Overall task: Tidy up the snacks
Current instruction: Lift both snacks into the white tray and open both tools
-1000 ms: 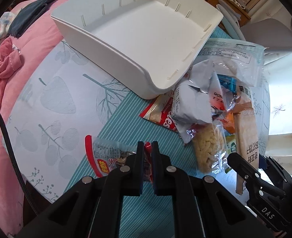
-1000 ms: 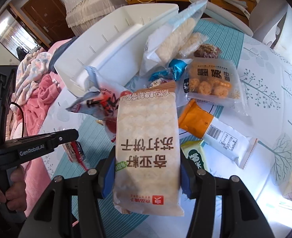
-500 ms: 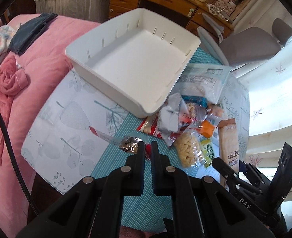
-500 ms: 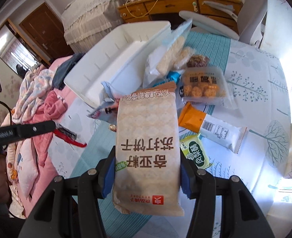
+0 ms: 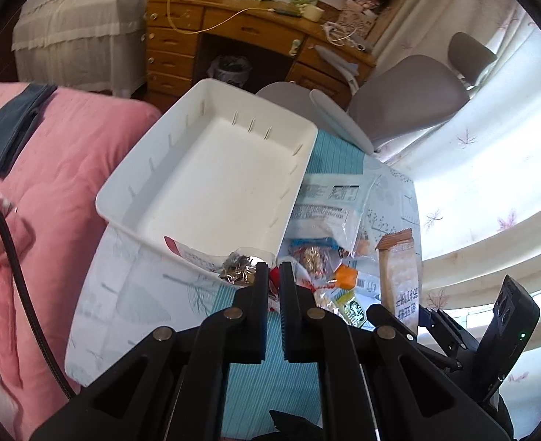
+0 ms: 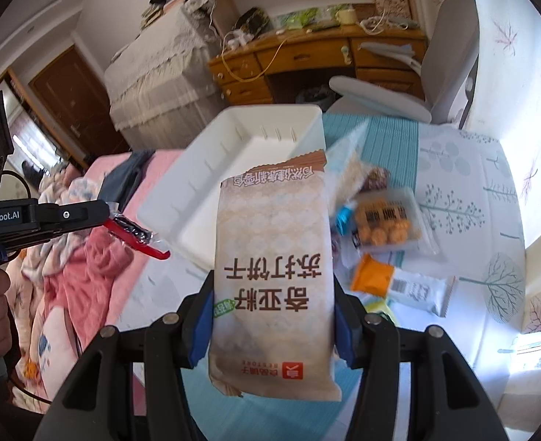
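My left gripper [image 5: 274, 270] is shut on the edge of a red and clear snack packet [image 5: 211, 259], which hangs in the air over the near rim of the white bin [image 5: 211, 183]. The right wrist view shows the same packet [image 6: 134, 233] dangling from the left gripper [image 6: 103, 217] to the left of the white bin [image 6: 233, 169]. My right gripper [image 6: 274, 305] is shut on a tall beige cracker bag [image 6: 274, 272], held upright above the table. That cracker bag [image 5: 399, 272] also appears at the right of the left wrist view.
A pile of snack packets [image 6: 384, 228] lies on the table right of the bin, with an orange and white bar [image 6: 399, 283] nearest. A pink quilt [image 5: 61, 154] covers the bed at left. A grey chair [image 5: 406, 99] and a wooden desk [image 5: 241, 36] stand behind.
Both grippers have risen from the table with their packets. The red packet left the tablecloth and now hangs over the bin's near rim; the cracker bag sits higher above the pile.
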A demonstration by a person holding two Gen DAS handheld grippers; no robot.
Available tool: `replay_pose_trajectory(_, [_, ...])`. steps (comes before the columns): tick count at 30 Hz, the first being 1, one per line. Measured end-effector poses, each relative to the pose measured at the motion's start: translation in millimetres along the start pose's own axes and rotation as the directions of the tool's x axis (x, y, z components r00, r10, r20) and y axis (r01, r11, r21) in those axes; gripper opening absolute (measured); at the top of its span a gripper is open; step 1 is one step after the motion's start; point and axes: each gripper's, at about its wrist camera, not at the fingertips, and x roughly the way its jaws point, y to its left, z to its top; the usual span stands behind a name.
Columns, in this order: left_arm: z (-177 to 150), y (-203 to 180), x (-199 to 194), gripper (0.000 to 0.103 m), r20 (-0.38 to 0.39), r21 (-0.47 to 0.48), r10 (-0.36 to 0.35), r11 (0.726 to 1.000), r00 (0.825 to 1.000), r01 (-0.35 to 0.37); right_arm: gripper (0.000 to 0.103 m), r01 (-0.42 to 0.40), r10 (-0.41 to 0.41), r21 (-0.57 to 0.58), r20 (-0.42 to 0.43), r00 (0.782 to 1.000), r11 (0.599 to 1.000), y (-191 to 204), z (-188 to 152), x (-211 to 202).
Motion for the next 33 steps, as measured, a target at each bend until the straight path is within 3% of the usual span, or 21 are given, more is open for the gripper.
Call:
replay_pose_trajectory(15, [74.1,30.9,16.0,0.004,-0.003,0.163,-0.074,0.984,0.997,0.073,0.054,0.025,-0.033,0.086,0.094,0.995,0.996,59.8,28.3,40.0])
replay_pose_trajectory(18, [83.5,35.6,20.0,0.016,-0.006,0.180,-0.087,0.980,0.996,0.087,0.057,0.028,-0.040,0.113,0.102,0.994,0.993,66.6,31.4,50.1])
replay_pose_trajectory(19, [87.0,38.0,20.9,0.028,-0.008,0.184,-0.086,0.979,0.996,0.086,0.059,0.040,-0.052,0.125,0.094,0.994,0.991,67.7,32.2,53.8])
replay_pose_trajectory(21, [90.1,41.7,20.9,0.038,-0.008,0.189,-0.091,0.978,0.996,0.091,0.059,0.052,-0.066,0.146,0.093,0.993,0.988,68.4,32.4,57.8])
replay_pose_trajectory(23, [89.7,45.6,20.3,0.057,-0.015,0.190,-0.094,0.977,0.996,0.095,0.066,0.057,-0.075,0.172,0.100,0.992,0.983,68.4,30.8,56.9])
replay_pose_trajectory(25, [89.2,48.9,19.3,0.059,-0.015,0.190,-0.099,0.977,0.995,0.100,0.070,0.066,-0.087,0.190,0.104,0.991,0.980,67.6,27.0,53.9])
replay_pose_trajectory(33, [84.6,50.2,16.4,0.065,-0.019,0.188,-0.101,0.977,0.995,0.102,0.071,0.106,-0.136,0.235,0.111,0.985,0.966,57.3,19.5,37.8])
